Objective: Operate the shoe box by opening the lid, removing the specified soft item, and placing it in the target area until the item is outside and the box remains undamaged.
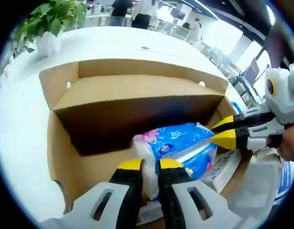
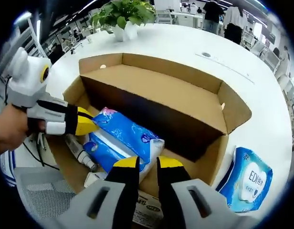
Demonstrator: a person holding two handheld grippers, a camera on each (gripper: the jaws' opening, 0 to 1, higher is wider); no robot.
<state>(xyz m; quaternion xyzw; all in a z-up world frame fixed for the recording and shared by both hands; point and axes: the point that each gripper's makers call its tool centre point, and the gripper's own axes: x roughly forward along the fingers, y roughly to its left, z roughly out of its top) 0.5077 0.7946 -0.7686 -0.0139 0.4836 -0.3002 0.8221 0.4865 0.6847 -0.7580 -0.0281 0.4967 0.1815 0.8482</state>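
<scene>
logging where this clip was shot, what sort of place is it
Most likely an open-plan office. The cardboard box sits on a big white table with a potted plant; behind it stand people among rows of desks.

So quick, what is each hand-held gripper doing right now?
Left hand-held gripper: closed on the blue tissue pack in the shoe box.
Right hand-held gripper: closed on the same pack's other end.
</scene>
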